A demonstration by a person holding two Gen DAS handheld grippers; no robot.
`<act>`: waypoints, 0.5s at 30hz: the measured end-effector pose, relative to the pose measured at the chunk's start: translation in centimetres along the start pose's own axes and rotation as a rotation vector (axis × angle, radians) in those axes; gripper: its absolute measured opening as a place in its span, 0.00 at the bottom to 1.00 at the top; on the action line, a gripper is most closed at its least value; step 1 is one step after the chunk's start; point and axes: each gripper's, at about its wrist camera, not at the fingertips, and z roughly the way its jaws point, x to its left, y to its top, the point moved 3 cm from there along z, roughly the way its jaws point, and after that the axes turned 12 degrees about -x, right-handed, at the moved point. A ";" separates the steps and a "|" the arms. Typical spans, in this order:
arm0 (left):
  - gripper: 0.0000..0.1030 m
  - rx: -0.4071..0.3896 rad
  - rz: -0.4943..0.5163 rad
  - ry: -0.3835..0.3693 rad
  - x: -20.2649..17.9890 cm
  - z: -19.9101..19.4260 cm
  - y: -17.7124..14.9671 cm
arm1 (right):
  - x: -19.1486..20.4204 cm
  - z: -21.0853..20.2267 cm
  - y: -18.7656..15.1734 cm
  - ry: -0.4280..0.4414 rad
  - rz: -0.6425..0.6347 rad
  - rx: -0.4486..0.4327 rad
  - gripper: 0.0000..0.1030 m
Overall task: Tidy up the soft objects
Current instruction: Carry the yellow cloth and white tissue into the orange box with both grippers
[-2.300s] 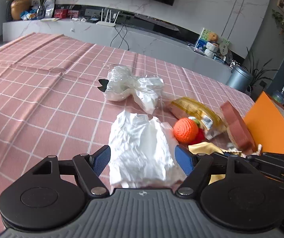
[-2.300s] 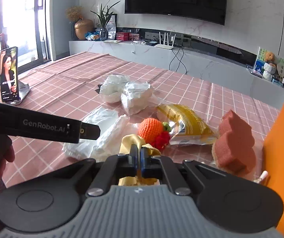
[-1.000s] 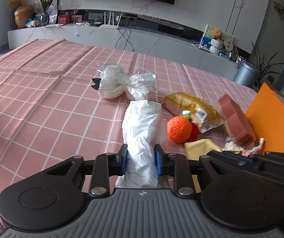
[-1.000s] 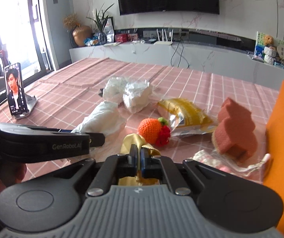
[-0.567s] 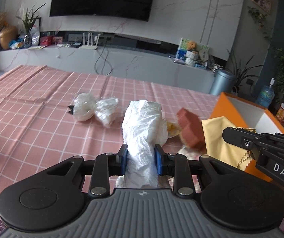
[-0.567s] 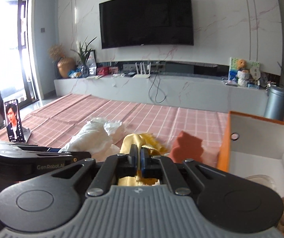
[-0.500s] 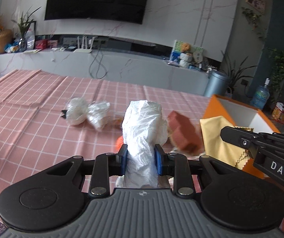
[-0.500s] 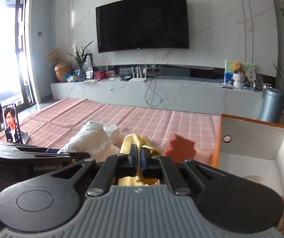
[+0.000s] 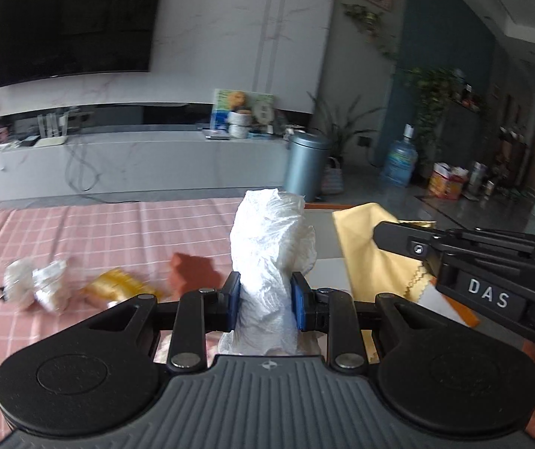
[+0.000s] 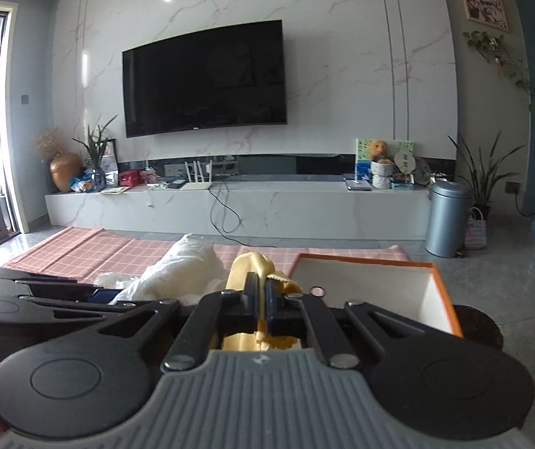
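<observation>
White plastic bag (image 9: pixel 271 262) | clamped in left claw (image 9: pixel 263 297) | yellow cloth (image 10: pixel 247 265) pinched by right claw (image 10: pixel 262 308) | orange box (image 10: pixel 445 292) rim just ahead

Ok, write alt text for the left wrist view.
The left gripper pinches a crumpled white plastic bag upright above a pink checked tablecloth. At right, the right gripper holds a yellow cloth over an orange box.
</observation>
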 end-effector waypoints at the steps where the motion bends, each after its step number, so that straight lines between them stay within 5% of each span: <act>1: 0.30 0.007 0.015 -0.014 -0.5 0.6 0.1 | -0.7 0.1 0.0 -0.008 0.000 0.011 0.00; 15: 0.32 0.219 0.283 -0.144 -4.8 9.2 -2.8 | -7.9 6.5 -3.6 -0.074 -0.076 0.333 0.00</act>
